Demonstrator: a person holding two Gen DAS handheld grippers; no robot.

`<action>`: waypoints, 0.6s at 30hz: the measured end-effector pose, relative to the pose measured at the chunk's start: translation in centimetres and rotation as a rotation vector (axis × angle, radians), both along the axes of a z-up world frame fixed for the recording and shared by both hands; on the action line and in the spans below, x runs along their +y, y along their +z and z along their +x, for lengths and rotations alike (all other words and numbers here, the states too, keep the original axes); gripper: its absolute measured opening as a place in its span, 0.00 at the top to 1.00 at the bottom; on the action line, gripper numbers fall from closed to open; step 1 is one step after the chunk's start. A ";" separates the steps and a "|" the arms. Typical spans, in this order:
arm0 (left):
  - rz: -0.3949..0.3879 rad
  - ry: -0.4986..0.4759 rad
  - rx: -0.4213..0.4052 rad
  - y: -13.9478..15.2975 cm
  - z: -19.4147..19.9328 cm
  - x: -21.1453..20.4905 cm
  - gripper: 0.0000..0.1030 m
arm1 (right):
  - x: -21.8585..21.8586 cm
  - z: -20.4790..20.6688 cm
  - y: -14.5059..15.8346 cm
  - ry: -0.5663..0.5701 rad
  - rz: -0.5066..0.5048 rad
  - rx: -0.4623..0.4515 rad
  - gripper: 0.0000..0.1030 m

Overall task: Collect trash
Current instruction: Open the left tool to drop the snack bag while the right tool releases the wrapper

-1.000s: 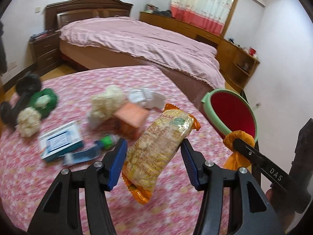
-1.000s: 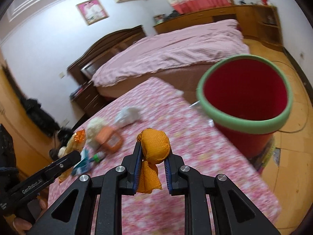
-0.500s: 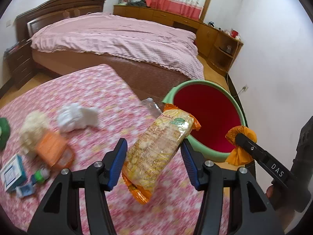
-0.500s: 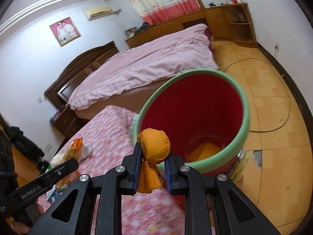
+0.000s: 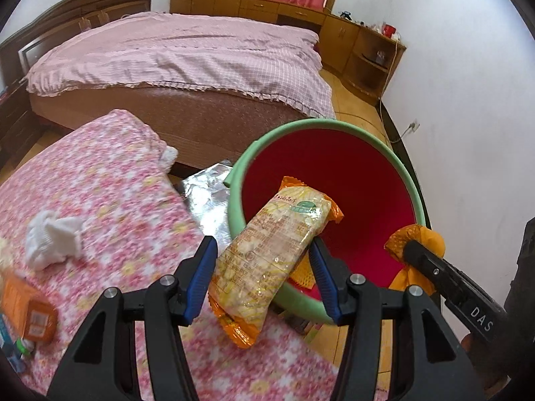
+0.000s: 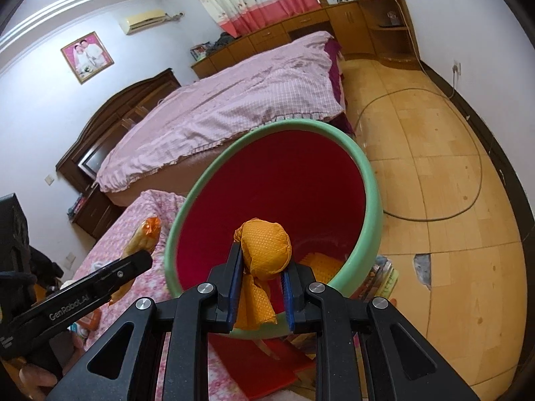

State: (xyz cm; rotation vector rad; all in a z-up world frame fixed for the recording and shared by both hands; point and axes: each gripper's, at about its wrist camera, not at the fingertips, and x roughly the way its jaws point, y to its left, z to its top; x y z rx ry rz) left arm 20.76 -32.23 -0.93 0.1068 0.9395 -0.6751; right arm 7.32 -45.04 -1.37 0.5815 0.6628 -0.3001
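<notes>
Left gripper (image 5: 262,279) is about half open and clamped across a long snack packet (image 5: 271,254), blue pads pressing both its sides. Right gripper (image 6: 259,284) is nearly shut, pinching a crumpled orange wrapper (image 6: 265,250), its balled head above the pads and a loose tail hanging below.

Step in hand, as I judge it: delivery to the bin. The bin (image 6: 369,200) lies directly ahead of and below both grippers, tilted with its mouth towards them. The packet's far end overhangs the bin's near rim; its near end hangs over the bench (image 5: 100,180). The wrapper sits over the bin's mouth.

Next move, in my judgement: open the right gripper first, since its load appears clear to fall inside. The left gripper should go further forward before release, or the packet may tip back onto the bench.

Materials: the packet is glossy clear film with crimped orange ends, showing pale lumpy contents; it looks light and crackly. The wrapper has a dimpled, mesh-like surface. The bin is smooth red plastic inside with a rounded green rim, and an orange scrap already lies at its bottom. The bench carries a pink floral cloth. A white wad (image 5: 53,239), left of the left gripper, remains uncollected.
</notes>
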 end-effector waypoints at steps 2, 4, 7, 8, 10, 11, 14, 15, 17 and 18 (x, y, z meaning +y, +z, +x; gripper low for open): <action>0.012 -0.012 -0.001 -0.3 0.3 -0.8 0.45 | -0.4 0.3 -0.2 0.002 0.000 0.007 0.79; 0.024 -0.016 -0.011 -0.6 0.4 -1.4 0.45 | -0.7 0.7 -0.4 0.007 -0.002 0.013 0.79; 0.043 -0.012 -0.020 -1.1 0.7 -2.1 0.45 | -0.9 1.1 -0.6 0.011 -0.001 0.022 0.78; 0.044 -0.014 -0.015 -1.3 0.9 -2.2 0.45 | -1.1 1.2 -0.8 0.013 0.005 0.023 0.77; 0.043 -0.011 -0.010 -1.5 1.0 -2.3 0.45 | -1.3 1.4 -1.0 0.010 0.012 0.029 0.77; 0.043 -0.008 -0.010 -1.5 0.9 -2.2 0.45 | -1.4 1.5 -1.1 0.008 0.013 0.032 0.77; 0.037 0.003 -0.010 -1.6 1.1 -1.9 0.44 | -1.4 1.7 -1.4 0.002 0.026 0.042 0.76; 0.033 0.007 -0.008 -1.6 1.1 -1.8 0.45 | -1.4 1.7 -1.5 0.003 0.027 0.044 0.76; 0.024 0.013 -0.003 -1.4 1.0 -1.2 0.45 | -1.2 1.8 -1.5 0.006 0.023 0.046 0.73; 0.020 0.015 -0.002 -1.4 1.0 -1.0 0.45 | -1.1 1.7 -1.4 0.003 0.018 0.045 0.73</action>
